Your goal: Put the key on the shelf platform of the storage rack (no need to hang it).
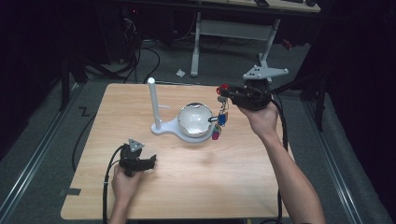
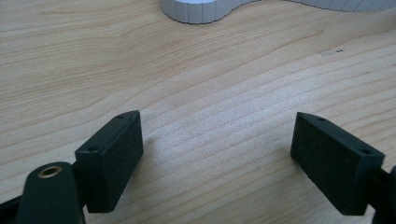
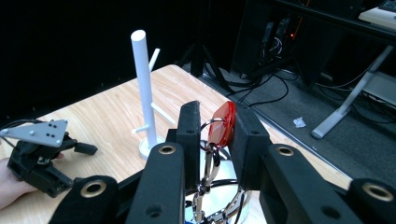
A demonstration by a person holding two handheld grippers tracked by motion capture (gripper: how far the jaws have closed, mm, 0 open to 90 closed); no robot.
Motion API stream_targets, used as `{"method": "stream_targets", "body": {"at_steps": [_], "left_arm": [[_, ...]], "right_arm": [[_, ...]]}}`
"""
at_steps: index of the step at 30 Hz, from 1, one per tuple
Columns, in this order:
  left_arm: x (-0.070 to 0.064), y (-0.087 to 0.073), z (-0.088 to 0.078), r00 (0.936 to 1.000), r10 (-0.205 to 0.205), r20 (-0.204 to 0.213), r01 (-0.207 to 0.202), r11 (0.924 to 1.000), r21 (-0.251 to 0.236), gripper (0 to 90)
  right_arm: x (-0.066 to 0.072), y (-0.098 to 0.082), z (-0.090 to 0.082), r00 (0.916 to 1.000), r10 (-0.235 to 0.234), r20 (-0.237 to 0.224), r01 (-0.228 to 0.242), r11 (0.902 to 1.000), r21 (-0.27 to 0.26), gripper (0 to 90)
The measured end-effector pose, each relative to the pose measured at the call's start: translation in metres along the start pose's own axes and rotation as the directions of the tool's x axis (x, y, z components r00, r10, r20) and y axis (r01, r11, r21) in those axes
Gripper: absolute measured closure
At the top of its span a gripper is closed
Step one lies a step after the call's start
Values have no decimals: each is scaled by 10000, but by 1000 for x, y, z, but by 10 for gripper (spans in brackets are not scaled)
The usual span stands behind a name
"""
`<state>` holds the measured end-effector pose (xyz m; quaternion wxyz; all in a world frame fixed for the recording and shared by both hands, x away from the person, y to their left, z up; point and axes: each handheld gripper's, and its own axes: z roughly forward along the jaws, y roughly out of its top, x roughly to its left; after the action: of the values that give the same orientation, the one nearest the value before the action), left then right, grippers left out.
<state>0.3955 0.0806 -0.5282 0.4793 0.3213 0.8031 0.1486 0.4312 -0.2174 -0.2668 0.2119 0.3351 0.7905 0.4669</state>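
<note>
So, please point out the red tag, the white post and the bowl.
red tag (image 3: 223, 123), right gripper view, its flat face.
white post (image 1: 153, 100), high view, mid shaft.
bowl (image 1: 194, 117), high view, inner wall.

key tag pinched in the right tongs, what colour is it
Red; the key tag shows best in the right gripper view.

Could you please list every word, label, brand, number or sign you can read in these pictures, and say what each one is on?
There is none to read.
The red tag clamped in the right gripper shows a plain glossy face.
The other keychain charms are too small to tell.
The white stand, bowl, table and left gripper bear no lettering.
</note>
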Motion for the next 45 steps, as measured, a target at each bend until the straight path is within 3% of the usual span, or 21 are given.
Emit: {"method": "stream_targets", "body": {"at_steps": [13, 21, 23, 24, 33, 39, 41, 45], "left_arm": [[0, 0, 0, 10000, 11, 16, -11, 10000, 27, 174], [0, 0, 0, 10000, -7, 10, 7, 10000, 44, 174], [1, 0, 0, 9998, 177, 82, -177, 9998, 15, 173], [-1, -1, -1, 9999, -138, -20, 138, 9999, 76, 173], [1, 0, 0, 9999, 148, 64, -148, 9999, 21, 173], [0, 0, 0, 10000, -54, -27, 54, 10000, 20, 173], [1, 0, 0, 9999, 128, 44, -128, 9999, 0, 173], [0, 0, 0, 10000, 44, 12, -44, 10000, 16, 173]], "right_arm": [[0, 23, 28, 9998, 191, -26, -190, 9997, 143, 757], [-2, 28, 45, 9996, 273, 2, -273, 9991, 311, 757], [-2, 27, 52, 9993, 361, -5, -361, 9986, 388, 756], [-2, 26, 54, 9993, 366, -26, -365, 9985, 402, 755], [-3, 16, 75, 9984, 558, -64, -552, 9956, 756, 756], [-2, 2, 91, 9971, 720, -231, -691, 9917, 1086, 755], [-2, 0, 93, 9971, 720, -263, -686, 9912, 1129, 755], [0, -8, 99, 9964, 795, -292, -752, 9889, 1281, 754]]}}
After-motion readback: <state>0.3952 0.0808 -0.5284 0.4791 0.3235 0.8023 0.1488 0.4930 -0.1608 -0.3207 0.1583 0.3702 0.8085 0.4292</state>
